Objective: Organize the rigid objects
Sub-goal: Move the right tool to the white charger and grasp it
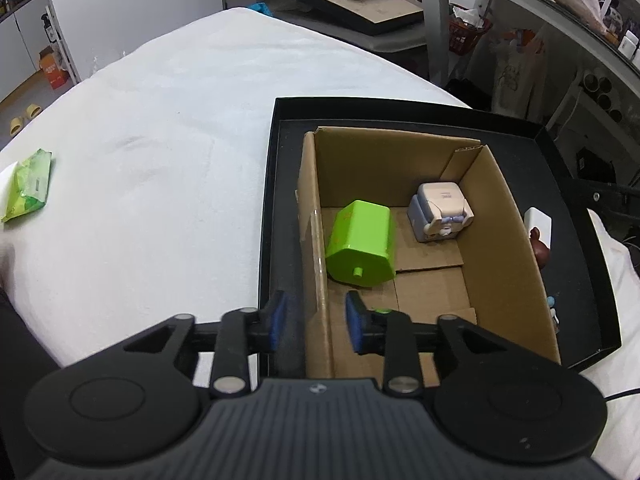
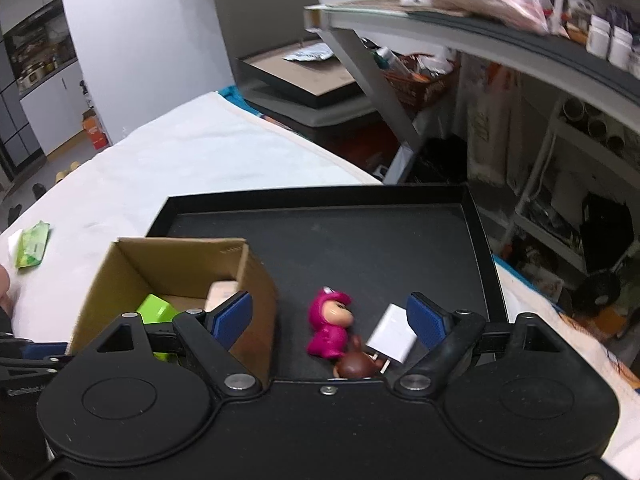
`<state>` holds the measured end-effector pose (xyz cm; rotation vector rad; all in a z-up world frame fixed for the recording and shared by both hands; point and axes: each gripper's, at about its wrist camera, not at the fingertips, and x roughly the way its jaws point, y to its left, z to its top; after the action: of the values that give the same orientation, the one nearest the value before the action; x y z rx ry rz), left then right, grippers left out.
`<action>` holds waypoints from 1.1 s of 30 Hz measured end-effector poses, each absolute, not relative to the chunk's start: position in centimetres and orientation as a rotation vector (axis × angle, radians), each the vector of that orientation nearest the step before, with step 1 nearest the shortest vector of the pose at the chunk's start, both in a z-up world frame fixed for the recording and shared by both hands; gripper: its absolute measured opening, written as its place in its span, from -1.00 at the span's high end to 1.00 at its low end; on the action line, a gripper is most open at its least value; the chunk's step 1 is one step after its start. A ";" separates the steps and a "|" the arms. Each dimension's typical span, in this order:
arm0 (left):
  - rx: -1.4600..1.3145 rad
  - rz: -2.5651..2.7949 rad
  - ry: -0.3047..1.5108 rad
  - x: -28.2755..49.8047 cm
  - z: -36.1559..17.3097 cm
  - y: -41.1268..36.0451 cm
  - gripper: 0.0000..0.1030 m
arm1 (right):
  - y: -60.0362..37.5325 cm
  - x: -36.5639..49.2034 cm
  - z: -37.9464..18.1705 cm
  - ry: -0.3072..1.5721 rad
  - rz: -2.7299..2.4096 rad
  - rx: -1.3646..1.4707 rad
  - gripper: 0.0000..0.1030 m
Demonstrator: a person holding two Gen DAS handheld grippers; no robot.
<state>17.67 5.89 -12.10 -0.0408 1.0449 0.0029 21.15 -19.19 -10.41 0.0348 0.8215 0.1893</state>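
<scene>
The left wrist view is filled below by the left gripper [image 1: 316,326], whose blue pads [image 1: 278,322] are set apart on either side of the near left wall of the carton [image 1: 508,248]; the wall is straddled but not visibly touched, so the claw is seen as released and nothing is grasped. The carton is stood inside a black tray [image 1: 576,184], which is laid on a white cloth [image 1: 160,140]. On the carton floor a green block [image 1: 360,242] is lain tilted near the left wall, and a pale toy [image 1: 440,212] is placed toward the far right corner, apart from the block. Outside the carton's right wall, in the tray, a white charger [image 1: 540,226] and a brown figure [image 1: 540,248] are partly seen. A green packet [image 1: 30,184] is left on the cloth, well apart from the tray.

In the right wrist view the right gripper [image 2: 330,320] is held over the tray [image 2: 476,220] with its jaws spread wide and nothing between the pads. A pink figure [image 2: 330,328] is lain on the tray floor between the fingers, beside the carton [image 2: 256,300]. The charger [image 2: 392,334] is found just right of it, near the right pad [image 2: 426,322], with the brown figure [image 2: 354,366] touching its near end. The block [image 2: 156,310] is glimpsed inside the carton.
</scene>
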 end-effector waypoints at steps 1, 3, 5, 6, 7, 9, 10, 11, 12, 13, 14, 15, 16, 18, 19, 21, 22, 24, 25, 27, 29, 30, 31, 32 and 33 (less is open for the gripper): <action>-0.036 0.004 1.044 17.7 -12.1 5.8 0.27 | -19.4 21.3 -10.7 0.828 0.187 0.042 -0.63; -0.024 0.010 1.040 17.8 -12.2 5.6 0.20 | -20.1 21.5 -11.3 0.840 0.184 0.063 -0.63; -0.011 0.016 1.036 17.9 -12.2 5.4 0.08 | -20.6 21.8 -12.0 0.853 0.176 0.078 -0.63; -0.007 0.020 1.038 18.0 -12.3 5.3 0.06 | -20.8 21.9 -12.4 0.862 0.169 0.087 -0.62; -0.004 0.021 1.041 18.1 -12.3 5.3 0.04 | -21.0 22.1 -12.7 0.871 0.162 0.094 -0.62; 0.001 0.022 1.045 18.3 -12.4 5.1 0.02 | -21.4 22.3 -13.6 0.892 0.146 0.108 -0.62; 0.002 0.022 1.047 18.5 -12.4 5.0 0.01 | -21.6 22.5 -14.0 0.901 0.141 0.116 -0.62; 0.000 0.022 1.048 18.7 -12.4 4.9 0.01 | -21.7 22.6 -14.3 0.909 0.137 0.124 -0.62; -0.002 0.021 1.048 18.8 -12.3 4.9 0.01 | -21.9 22.8 -14.7 0.916 0.132 0.130 -0.62; -0.001 0.020 1.048 19.0 -12.3 4.7 0.00 | -22.1 22.9 -15.0 0.920 0.124 0.135 -0.61; 0.002 0.019 1.048 19.2 -12.3 4.6 0.00 | -22.3 23.1 -15.3 0.924 0.115 0.140 -0.61; 0.004 0.019 1.047 19.4 -12.2 4.4 0.00 | -22.5 23.4 -15.6 0.928 0.103 0.148 -0.60; 0.005 0.018 1.046 19.6 -12.2 4.2 0.00 | -22.8 23.6 -15.9 0.930 0.092 0.155 -0.60; 0.005 0.016 1.044 19.9 -12.0 3.9 0.00 | -23.3 24.1 -16.3 0.939 0.064 0.174 -0.59; 0.004 0.015 1.042 20.1 -11.9 3.8 0.00 | -23.6 24.3 -16.6 0.942 0.054 0.184 -0.59; 0.006 0.007 1.038 20.4 -11.7 3.4 0.00 | -24.0 24.9 -17.1 0.956 0.030 0.204 -0.58; 0.006 0.004 1.037 20.5 -11.6 3.3 -0.01 | -24.1 25.1 -17.4 0.962 0.025 0.211 -0.58; 0.009 0.010 1.037 20.7 -11.5 3.0 -0.02 | -24.1 25.7 -17.8 0.972 0.017 0.215 -0.56; 0.011 0.015 1.037 20.8 -11.5 2.9 -0.03 | -24.1 25.8 -18.0 0.976 0.012 0.214 -0.56; 0.014 0.020 1.037 21.0 -11.5 2.7 -0.04 | -23.8 26.3 -18.4 0.986 0.011 0.208 -0.50; 0.013 0.023 1.038 21.2 -11.5 2.6 -0.05 | -23.5 26.7 -18.9 1.002 0.011 0.193 -0.49; 0.013 0.024 1.037 21.3 -11.5 2.6 -0.05 | -23.4 26.8 -19.0 1.012 0.012 0.189 -0.48; 0.013 0.024 1.036 21.3 -11.5 2.6 -0.05 | -23.2 26.9 -19.2 1.024 0.011 0.182 -0.46; 0.014 0.024 1.036 21.4 -11.5 2.6 -0.06 | -23.2 27.0 -19.5 1.036 0.009 0.176 -0.36; 0.014 0.023 1.035 21.3 -11.6 2.6 -0.06 | -23.2 27.1 -19.7 1.051 0.008 0.170 -0.16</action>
<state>21.28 2.63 -11.56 0.0145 1.0349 0.0229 27.11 -23.17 -19.70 0.1697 1.0508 0.0081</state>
